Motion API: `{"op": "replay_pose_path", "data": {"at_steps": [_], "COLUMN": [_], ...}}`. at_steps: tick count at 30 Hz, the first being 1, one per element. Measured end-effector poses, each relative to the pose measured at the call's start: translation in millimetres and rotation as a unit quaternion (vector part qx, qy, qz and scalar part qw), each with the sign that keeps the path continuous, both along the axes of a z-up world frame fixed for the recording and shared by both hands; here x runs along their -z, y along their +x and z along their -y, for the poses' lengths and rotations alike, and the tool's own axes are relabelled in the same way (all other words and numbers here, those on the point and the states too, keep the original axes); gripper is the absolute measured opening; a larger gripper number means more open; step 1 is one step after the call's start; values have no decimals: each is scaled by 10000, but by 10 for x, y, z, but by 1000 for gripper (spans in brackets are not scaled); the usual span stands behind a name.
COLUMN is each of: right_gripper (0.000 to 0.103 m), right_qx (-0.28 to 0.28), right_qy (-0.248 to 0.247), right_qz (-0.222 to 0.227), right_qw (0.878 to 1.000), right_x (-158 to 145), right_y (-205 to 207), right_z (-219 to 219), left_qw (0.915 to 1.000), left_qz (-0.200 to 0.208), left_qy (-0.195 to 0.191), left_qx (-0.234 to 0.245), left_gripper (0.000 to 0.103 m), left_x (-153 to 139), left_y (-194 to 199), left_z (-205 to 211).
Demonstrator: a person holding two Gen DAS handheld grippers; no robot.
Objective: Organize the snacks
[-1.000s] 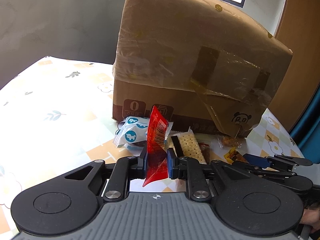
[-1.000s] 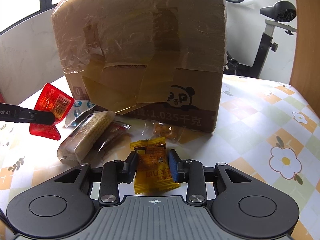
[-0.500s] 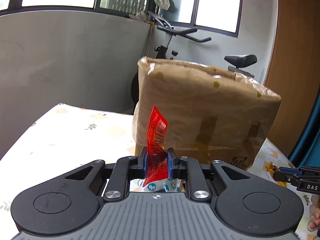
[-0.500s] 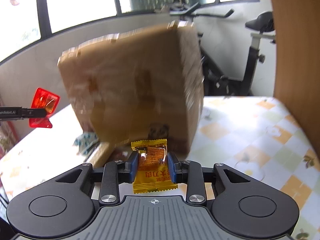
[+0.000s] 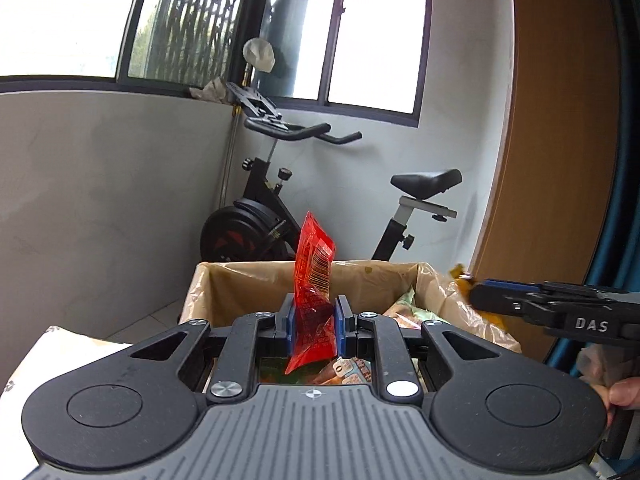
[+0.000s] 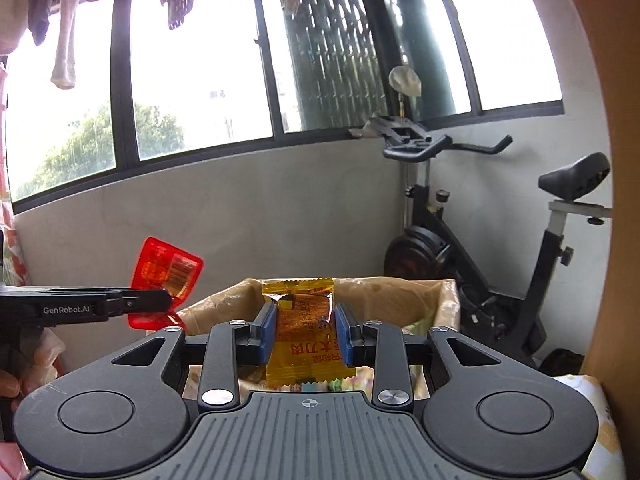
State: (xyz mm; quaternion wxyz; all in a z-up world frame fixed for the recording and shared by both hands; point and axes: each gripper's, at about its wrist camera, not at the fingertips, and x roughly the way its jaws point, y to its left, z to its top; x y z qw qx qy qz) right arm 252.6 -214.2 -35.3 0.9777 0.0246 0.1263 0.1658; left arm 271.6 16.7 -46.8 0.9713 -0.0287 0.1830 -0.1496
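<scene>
Snack packets: light, crinkly, slippery film. Left hand-held gripper pinches red packet mid-body; right hand-held gripper clamps yellow packet, box at 12 o'clock.

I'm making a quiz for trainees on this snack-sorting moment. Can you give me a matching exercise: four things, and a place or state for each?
Things:
1. red packet
2. yellow packet
3. cardboard box
4. exercise bike

Places or states:
A. open, snacks inside
B. clamped in left hand-held gripper
C. behind the box, by the wall
D. clamped in right hand-held gripper

Pairs: 1-B, 2-D, 3-A, 4-C
</scene>
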Motion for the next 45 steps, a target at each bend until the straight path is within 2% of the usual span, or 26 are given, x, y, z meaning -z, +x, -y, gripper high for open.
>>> {"op": "replay_pose_path", "data": {"at_steps": [2, 5, 7, 9, 10, 11, 13, 18, 24, 27, 29, 31, 33, 35, 40, 45], "right_gripper": [28, 28, 29, 31, 31, 33, 36, 36, 36, 36, 36, 36, 36, 36, 36, 36], "right_qx": [103, 281, 461, 547, 568, 609, 545, 308, 137, 201, 305, 439, 587, 686, 805, 736], "right_qy": [-97, -97, -63, 184, 317, 394, 437, 356, 19, -170, -114, 12, -73, -185, -319, -391], "right_qz": [-251, -588, -859, -1137, -1221, -1227, -1182, -963, -408, -82, 45, 110, 199, 201, -57, -498], "right_qw": [9996, 9978, 9952, 9918, 9904, 9898, 9905, 9942, 9991, 9996, 9995, 9990, 9980, 9973, 9962, 9953], "right_x": [-51, -30, 54, 157, 199, 224, 265, 271, 261, 280, 316, 382, 477, 579, 869, 1222], "right_y": [344, 723, 906, 1022, 1051, 1055, 1007, 707, 138, -153, -328, -475, -610, -709, -836, -831], "right_z": [-147, -306, -400, -424, -422, -416, -394, -251, -94, 2, 91, 192, 243, 274, 302, 222], "left_qw": [9997, 9984, 9973, 9968, 9966, 9964, 9965, 9968, 9981, 9986, 9989, 9995, 9994, 9990, 9972, 9953], "left_qz": [-93, -406, -547, -581, -596, -609, -564, -608, -548, -484, -392, -255, -322, -333, -419, -694], "left_qy": [206, 235, 282, 401, 444, 483, 518, 440, 205, 221, 237, 116, -22, -243, -498, -435], "left_qx": [-102, -304, -389, -380, -362, -343, -340, -285, -209, -77, -85, -112, -148, -190, -365, -521], "left_gripper": [20, 20, 20, 20, 23, 32, 47, 47, 47, 47, 47, 48, 50, 50, 49, 49], "left_x": [30, 119, 213, 287, 311, 329, 343, 332, 289, 304, 350, 392, 430, 469, 598, 860], "left_y": [256, 560, 657, 664, 671, 670, 643, 514, 196, 31, -71, -191, -252, -323, -446, -483], "left_z": [116, 191, 172, 115, 113, 103, 44, -170, -433, -536, -620, -720, -791, -839, -867, -848]}}
